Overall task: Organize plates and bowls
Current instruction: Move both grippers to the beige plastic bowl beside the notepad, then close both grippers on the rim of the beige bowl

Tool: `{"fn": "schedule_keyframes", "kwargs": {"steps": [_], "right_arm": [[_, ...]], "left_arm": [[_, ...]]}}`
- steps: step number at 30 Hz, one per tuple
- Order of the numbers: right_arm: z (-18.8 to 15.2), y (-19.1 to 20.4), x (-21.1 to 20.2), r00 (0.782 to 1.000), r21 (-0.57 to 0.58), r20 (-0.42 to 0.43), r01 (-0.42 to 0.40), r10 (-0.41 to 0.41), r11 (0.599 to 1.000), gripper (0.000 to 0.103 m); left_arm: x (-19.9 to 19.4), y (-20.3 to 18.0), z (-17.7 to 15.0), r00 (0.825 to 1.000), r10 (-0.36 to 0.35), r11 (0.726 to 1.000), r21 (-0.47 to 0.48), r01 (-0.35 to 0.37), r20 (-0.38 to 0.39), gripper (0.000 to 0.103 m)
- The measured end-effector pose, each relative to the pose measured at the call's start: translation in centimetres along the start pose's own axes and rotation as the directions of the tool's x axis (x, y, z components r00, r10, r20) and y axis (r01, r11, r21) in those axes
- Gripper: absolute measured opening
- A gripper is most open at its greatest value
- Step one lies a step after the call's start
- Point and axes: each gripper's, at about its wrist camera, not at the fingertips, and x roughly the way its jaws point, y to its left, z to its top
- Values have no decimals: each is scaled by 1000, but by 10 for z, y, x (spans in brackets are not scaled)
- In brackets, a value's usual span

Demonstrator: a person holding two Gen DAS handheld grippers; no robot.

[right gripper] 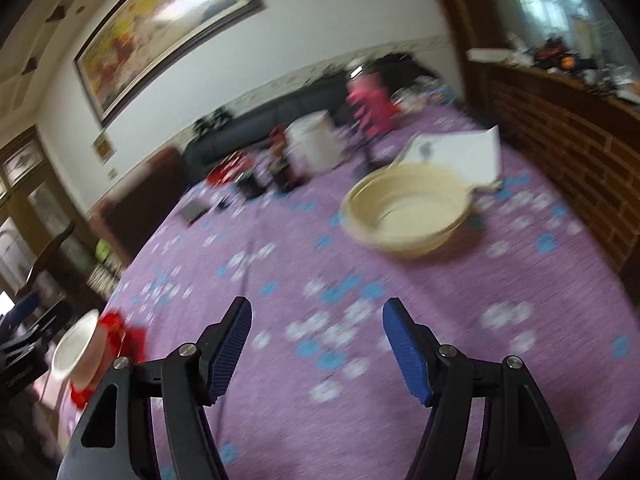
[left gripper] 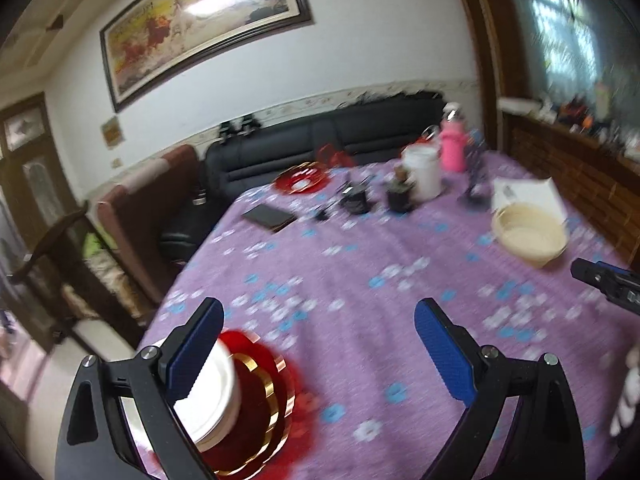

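A cream bowl (left gripper: pixel 530 234) (right gripper: pixel 408 210) sits on the purple flowered tablecloth (left gripper: pixel 360 280) at the far right. At the near left edge a white bowl (left gripper: pixel 212 396) (right gripper: pixel 74 346) rests on stacked red plates with gold rims (left gripper: pixel 260 392) (right gripper: pixel 120 330). A third red plate (left gripper: pixel 302 178) lies at the far side. My left gripper (left gripper: pixel 320 320) is open, and its left finger overlaps the white bowl in the picture. My right gripper (right gripper: pixel 318 322) is open over bare cloth, short of the cream bowl; its tip (left gripper: pixel 600 280) shows in the left wrist view.
At the back of the table stand a white jar (left gripper: pixel 422 172), a pink bottle (left gripper: pixel 452 146), small dark items (left gripper: pixel 398 194), a flat black case (left gripper: pixel 272 216) and a white paper (left gripper: pixel 524 192). A black sofa (left gripper: pixel 320 140) and a brick wall (right gripper: pixel 568 152) border the table.
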Motion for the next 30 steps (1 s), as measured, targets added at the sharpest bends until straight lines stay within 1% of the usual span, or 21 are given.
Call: {"fn": "schedule_keyframes", "kwargs": {"steps": [2, 3, 6, 8, 11, 13, 16, 17, 18, 20, 22, 23, 25, 26, 27, 28, 29, 30], "right_arm": [[19, -12, -7, 998, 17, 34, 45, -45, 999, 73], [31, -20, -12, 996, 35, 59, 67, -69, 997, 73], [62, -39, -17, 989, 94, 119, 81, -92, 992, 76], [77, -46, -15, 983, 120, 146, 93, -110, 988, 76], [99, -57, 3, 976, 154, 176, 102, -129, 983, 76], [105, -63, 19, 976, 178, 171, 104, -135, 978, 76], [105, -79, 51, 979, 221, 140, 112, -145, 969, 76], [101, -85, 59, 981, 238, 131, 110, -144, 965, 76], [97, -91, 64, 982, 253, 129, 101, -137, 962, 76], [87, -105, 77, 985, 273, 122, 87, -124, 958, 76], [83, -116, 89, 988, 274, 70, 111, -135, 955, 76], [81, -121, 92, 989, 277, 64, 110, -132, 955, 76], [79, -133, 96, 991, 294, 45, 107, -126, 950, 76], [78, -135, 97, 992, 297, 36, 102, -117, 949, 74], [77, -139, 101, 993, 306, 22, 100, -112, 947, 70], [75, -141, 103, 994, 313, 10, 104, -113, 944, 69], [74, -143, 106, 994, 318, -3, 104, -109, 942, 67], [73, -144, 110, 995, 319, -16, 100, -100, 943, 63]], "left_arm": [[3, 1, 11, 997, -71, 997, -31, 70, -7, 96], [7, 2, 17, 993, -118, 992, -56, 116, -27, 96], [22, -1, 36, 969, -231, 969, -109, 221, -85, 96], [31, -9, 52, 955, -281, 955, -130, 267, -98, 96], [38, -24, 71, 946, -312, 944, -141, 299, -82, 96], [46, -38, 85, 939, -336, 936, -138, 324, -70, 96], [65, -63, 95, 935, -346, 935, -116, 336, -81, 96], [70, -69, 94, 931, -352, 933, -110, 342, -91, 96], [78, -78, 92, 924, -366, 929, -104, 356, -107, 96], [99, -97, 83, 903, -400, 916, -102, 388, -156, 96], [118, -113, 76, 886, -416, 909, -110, 402, -204, 96], [128, -119, 73, 877, -425, 905, -122, 407, -226, 96], [156, -134, 71, 837, -475, 879, -189, 438, -272, 96], [168, -139, 71, 818, -498, 865, -224, 448, -288, 96], [176, -143, 71, 806, -512, 857, -247, 453, -298, 96], [189, -149, 72, 788, -531, 844, -277, 459, -312, 96], [197, -153, 72, 778, -542, 837, -291, 463, -320, 96], [205, -159, 73, 772, -547, 833, -298, 465, -324, 96]]}}
